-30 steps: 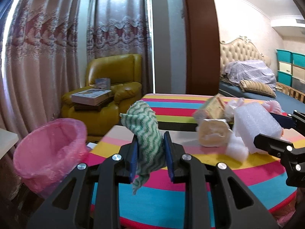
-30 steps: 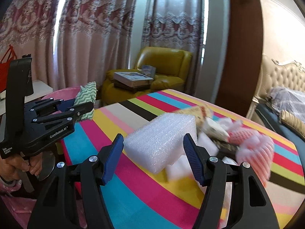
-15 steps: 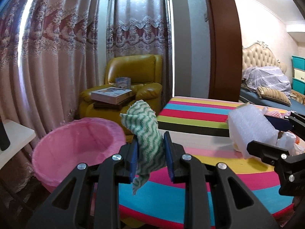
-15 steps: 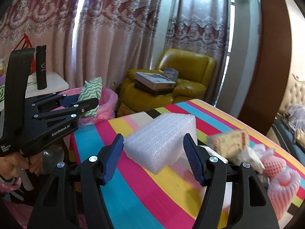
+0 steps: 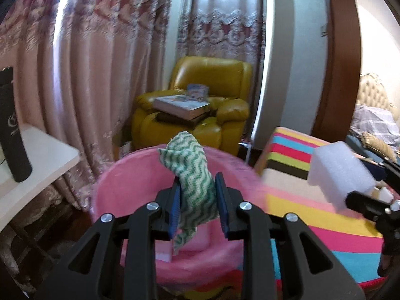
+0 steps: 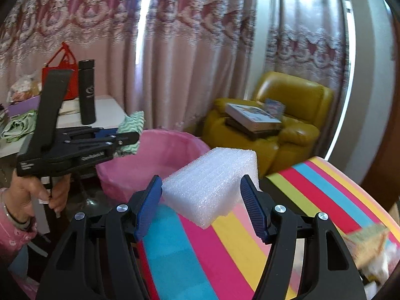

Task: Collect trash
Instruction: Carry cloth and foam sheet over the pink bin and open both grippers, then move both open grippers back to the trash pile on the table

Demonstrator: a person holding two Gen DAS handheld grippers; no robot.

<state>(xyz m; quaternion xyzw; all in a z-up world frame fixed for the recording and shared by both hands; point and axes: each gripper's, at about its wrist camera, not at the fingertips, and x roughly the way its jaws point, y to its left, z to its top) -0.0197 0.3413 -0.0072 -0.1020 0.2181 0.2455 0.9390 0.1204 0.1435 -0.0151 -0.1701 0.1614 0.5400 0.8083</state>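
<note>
My left gripper is shut on a crumpled green-and-white zigzag cloth and hangs over the mouth of a bin lined with a pink bag. In the right wrist view the same left gripper shows side-on with the cloth at the pink bin. My right gripper is shut on a white foam block above the striped table, just right of the bin. The foam block also appears at the right of the left wrist view.
A yellow armchair stacked with books stands behind the bin before pink curtains. A white side table with a black flask is at left. More scraps lie on the striped table at right. A person's hand holds the left gripper.
Both grippers swung left from the table's trash pile toward the pink bin, each keeping its load. The bin now sits directly under the left gripper's cloth.
</note>
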